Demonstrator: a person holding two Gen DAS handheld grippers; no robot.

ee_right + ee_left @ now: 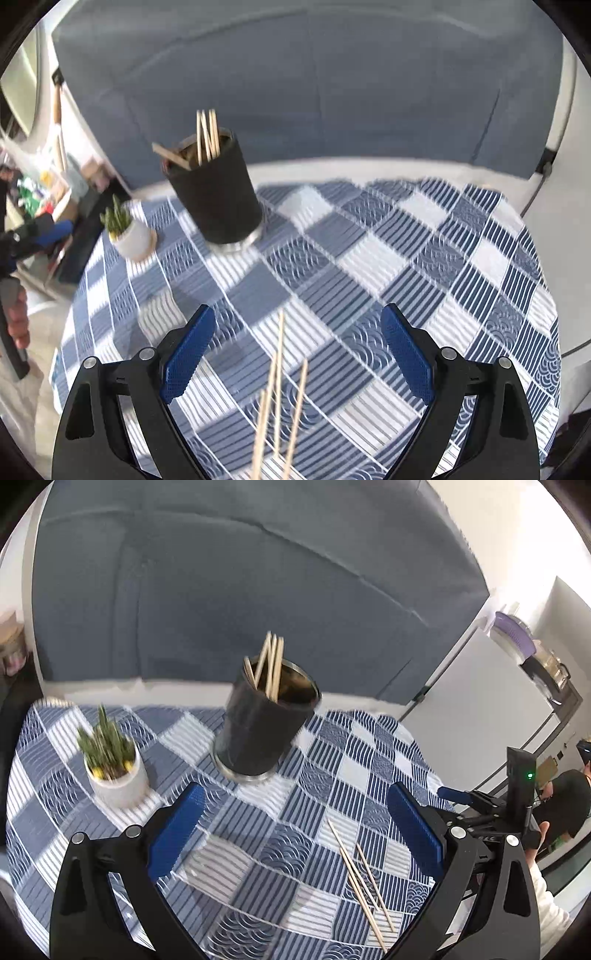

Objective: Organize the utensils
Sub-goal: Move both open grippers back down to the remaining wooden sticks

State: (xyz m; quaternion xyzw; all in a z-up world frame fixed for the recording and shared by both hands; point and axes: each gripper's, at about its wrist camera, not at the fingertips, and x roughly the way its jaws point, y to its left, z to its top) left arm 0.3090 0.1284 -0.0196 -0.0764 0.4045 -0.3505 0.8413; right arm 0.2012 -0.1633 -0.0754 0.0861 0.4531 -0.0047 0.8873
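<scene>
On the tabletop (258, 849), the dark round holder (258, 727) with wooden chopsticks (271, 664) in it stands ahead of the left gripper (295, 834), the small white potted plant (114, 771) to its left. Loose wooden chopsticks (280, 387) lie between the right gripper's (297, 354) fingers, below them.

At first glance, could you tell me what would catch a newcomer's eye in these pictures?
The black holder, bristling with upright chopsticks, stands mid-table on the blue checked tablecloth. A small potted plant in a white pot sits to its left. Nearer the cameras, loose chopsticks lie on the cloth, just ahead of the open right tool.
</scene>
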